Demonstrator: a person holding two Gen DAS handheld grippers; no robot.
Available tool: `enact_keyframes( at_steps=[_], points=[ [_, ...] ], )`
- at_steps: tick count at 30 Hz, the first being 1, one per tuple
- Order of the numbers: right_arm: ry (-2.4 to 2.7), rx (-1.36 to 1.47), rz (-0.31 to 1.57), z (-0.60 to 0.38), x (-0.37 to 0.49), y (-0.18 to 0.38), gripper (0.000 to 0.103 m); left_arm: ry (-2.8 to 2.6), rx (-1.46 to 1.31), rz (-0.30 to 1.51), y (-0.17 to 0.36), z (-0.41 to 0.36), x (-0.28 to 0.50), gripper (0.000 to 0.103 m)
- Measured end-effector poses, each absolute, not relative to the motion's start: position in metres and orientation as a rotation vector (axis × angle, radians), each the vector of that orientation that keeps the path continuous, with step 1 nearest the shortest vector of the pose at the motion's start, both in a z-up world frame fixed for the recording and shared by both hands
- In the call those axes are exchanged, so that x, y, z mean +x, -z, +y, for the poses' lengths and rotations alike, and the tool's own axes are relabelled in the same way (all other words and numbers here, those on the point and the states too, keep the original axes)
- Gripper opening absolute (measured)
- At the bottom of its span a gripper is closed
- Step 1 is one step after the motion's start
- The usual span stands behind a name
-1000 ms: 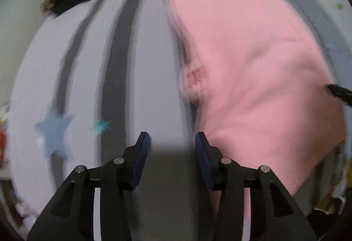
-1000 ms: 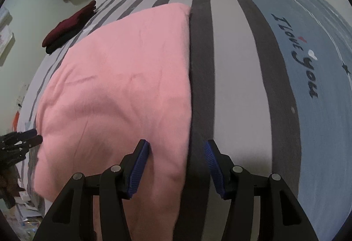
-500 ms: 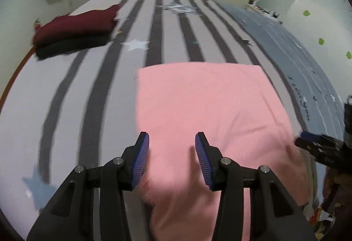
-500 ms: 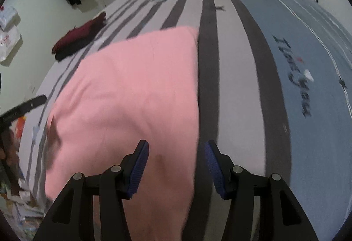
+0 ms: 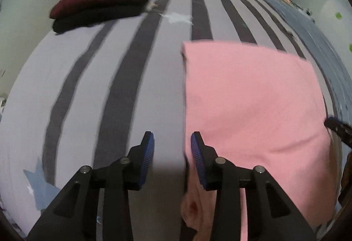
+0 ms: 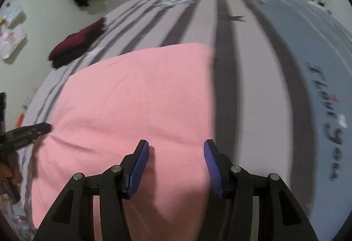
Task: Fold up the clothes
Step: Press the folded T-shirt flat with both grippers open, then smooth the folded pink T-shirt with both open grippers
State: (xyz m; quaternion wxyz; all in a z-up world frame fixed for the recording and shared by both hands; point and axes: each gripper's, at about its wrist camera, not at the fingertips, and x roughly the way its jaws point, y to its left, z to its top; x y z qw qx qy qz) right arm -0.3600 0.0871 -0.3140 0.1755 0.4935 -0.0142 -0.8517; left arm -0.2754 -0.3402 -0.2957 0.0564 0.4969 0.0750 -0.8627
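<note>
On the far left of the bed (image 5: 72, 96), near its far corner, a stack of folded dark red and black garments (image 5: 101, 8) lies well apart from the work area. The left gripper (image 5: 172, 144) hovers over bare striped sheet with its right-hand finger at the left edge of the pink garment (image 5: 248, 96); its jaws are closing, part-way apart, and nothing is pinched between them, only sheet showing in the gap. Half a second ago this gripper sat over the pink cloth itself, so it has travelled sideways off the garment to its left margin. A second ago the same view showed the pink cloth bunched and uneven; it now lies as a flat, roughly rectangular panel with a straight far edge and a straight left edge, its near end draping over the bed's front edge, where a loose lobe hangs below the left gripper. The right gripper (image 6: 176, 153) hovers above the near right part of the pink garment (image 6: 136, 109), jaws held at a steady, moderate gap with nothing gripped; the cloth's right edge runs along a dark stripe just by its right-hand finger. Judgement: one fold appears complete and laid flat, and both grippers are free and spaced along the near end, which suits taking up that hanging end for the next fold.
</note>
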Motion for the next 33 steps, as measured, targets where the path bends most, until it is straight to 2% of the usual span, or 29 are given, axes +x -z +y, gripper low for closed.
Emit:
enact_keyframes(
  at_steps=[6, 11, 13, 16, 20, 23, 25, 27, 28, 33],
  points=[
    [2.484, 1.357, -0.139, 0.096, -0.392, 0.296, 0.049, 2.752, 1.444, 0.306, 0.272, -0.323, -0.317, 0.033],
    [2.412, 1.257, -0.116, 0.050, -0.429, 0.290, 0.049, 2.795, 1.507, 0.131, 0.294, -0.290, -0.368, 0.033],
    [2.381, 1.250, -0.101, 0.031, -0.440, 0.297, 0.049, 2.738, 1.588, 0.035, 0.316, -0.285, -0.381, 0.034],
    [2.374, 1.293, -0.020, 0.008, -0.459, 0.318, 0.049, 2.753, 1.544, -0.031, 0.321, -0.281, -0.385, 0.035],
    [2.394, 1.269, -0.025, 0.012, -0.474, 0.328, 0.044, 2.737, 1.473, 0.055, 0.308, -0.293, -0.377, 0.035],
    [2.413, 1.272, -0.079, 0.027, -0.483, 0.326, 0.030, 2.606, 1.411, 0.156, 0.310, -0.335, -0.375, 0.035],
    [2.413, 1.284, -0.102, 0.036, -0.488, 0.328, 0.015, 2.542, 1.412, 0.262, 0.313, -0.359, -0.373, 0.035],
    [2.420, 1.295, -0.120, 0.041, -0.493, 0.323, 0.016, 2.568, 1.396, 0.281, 0.305, -0.360, -0.368, 0.035],
    [2.461, 1.294, -0.102, 0.041, -0.492, 0.318, 0.023, 2.614, 1.383, 0.268, 0.297, -0.353, -0.363, 0.035],
    [2.477, 1.212, -0.066, 0.023, -0.458, 0.287, 0.024, 2.856, 1.398, 0.290, 0.267, -0.287, -0.330, 0.035]
  ],
)
